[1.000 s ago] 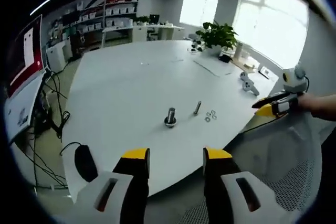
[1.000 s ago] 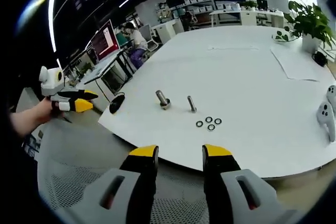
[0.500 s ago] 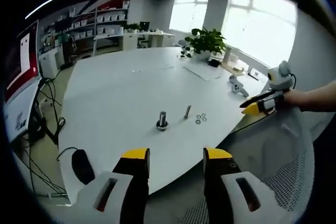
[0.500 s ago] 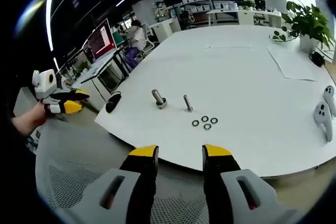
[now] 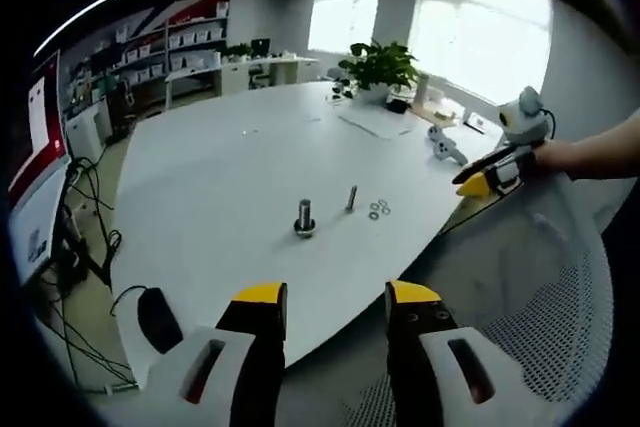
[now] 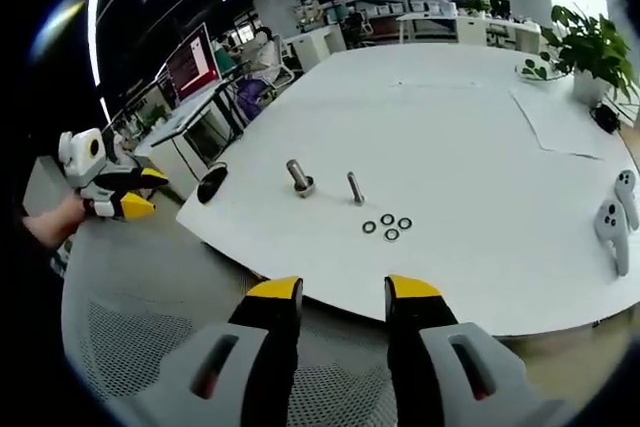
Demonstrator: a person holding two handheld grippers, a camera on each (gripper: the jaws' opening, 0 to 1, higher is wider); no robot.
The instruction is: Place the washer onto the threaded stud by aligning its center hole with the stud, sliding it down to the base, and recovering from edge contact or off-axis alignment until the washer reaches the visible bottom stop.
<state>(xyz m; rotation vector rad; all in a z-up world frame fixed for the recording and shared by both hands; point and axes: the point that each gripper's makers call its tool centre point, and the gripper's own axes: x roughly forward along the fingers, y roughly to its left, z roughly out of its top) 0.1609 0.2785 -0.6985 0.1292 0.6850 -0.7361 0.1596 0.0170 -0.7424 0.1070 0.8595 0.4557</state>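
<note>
Three small washers (image 6: 387, 227) lie in a cluster on the white table (image 6: 470, 127), with a thin bolt (image 6: 354, 188) just beyond them and a thicker threaded stud (image 6: 298, 177) upright on its base to the left. In the left gripper view the stud (image 5: 304, 217), the bolt (image 5: 351, 198) and the washers (image 5: 378, 211) sit mid-table. My right gripper (image 6: 335, 297) is open, off the table's near edge, short of the washers. My left gripper (image 5: 327, 302) is open too, off the table's edge. Each gripper appears in the other's view, the right gripper (image 5: 480, 182) and the left gripper (image 6: 130, 205).
A mesh chair seat (image 6: 150, 347) lies below both grippers. Two white controllers (image 6: 615, 217) rest at the table's right side, a paper sheet (image 6: 565, 117) and a potted plant (image 6: 590, 47) beyond. A black mouse (image 5: 158, 317) sits at the table's left corner. Desks and shelves fill the background.
Both views have shifted slightly as the hands moved; in the left gripper view the stud and washers look smaller and farther. Nothing on the table has moved, and both grippers stay open.
</note>
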